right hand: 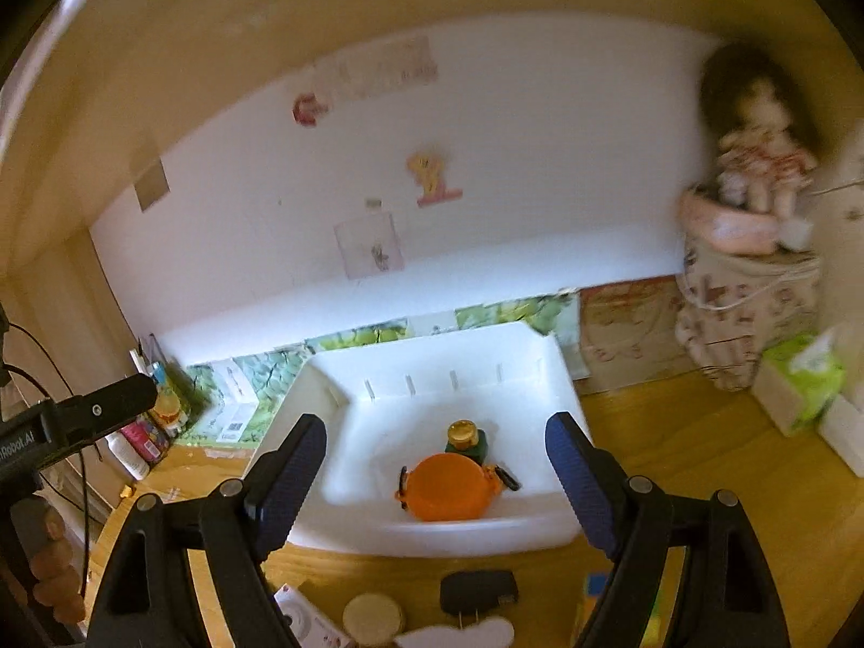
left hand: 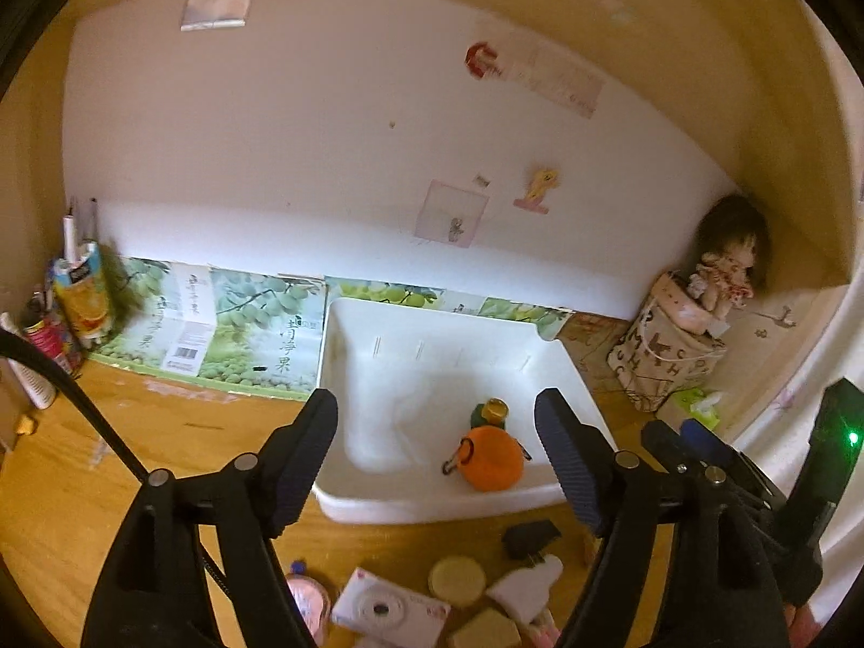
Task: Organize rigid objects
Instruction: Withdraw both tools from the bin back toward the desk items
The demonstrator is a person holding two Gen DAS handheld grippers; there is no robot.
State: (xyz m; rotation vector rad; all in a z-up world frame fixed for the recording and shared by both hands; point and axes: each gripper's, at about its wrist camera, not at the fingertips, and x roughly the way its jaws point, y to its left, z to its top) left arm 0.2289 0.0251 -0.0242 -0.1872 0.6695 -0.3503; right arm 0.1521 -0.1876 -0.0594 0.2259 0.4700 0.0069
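Both hand-held grippers are hovering over the wooden table [left hand: 81,486], facing a white plastic bin [left hand: 432,356]. The left hand-held gripper [left hand: 437,464] is standing wide open, holding nothing; the right hand-held gripper [right hand: 437,480] is also gaping empty. An orange round pouch [right hand: 445,488] is lying inside the bin's near edge, touching a small green jar with a yellow lid [right hand: 464,437]. A toy camera [left hand: 386,607], a round yellow disc [left hand: 456,580] and a black plug adapter [right hand: 478,591] are lying on the table before the bin.

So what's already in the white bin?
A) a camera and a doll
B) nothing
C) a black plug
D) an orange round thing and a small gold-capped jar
D: the orange round thing and the jar lie inside the bin; camera and plug are on the table.
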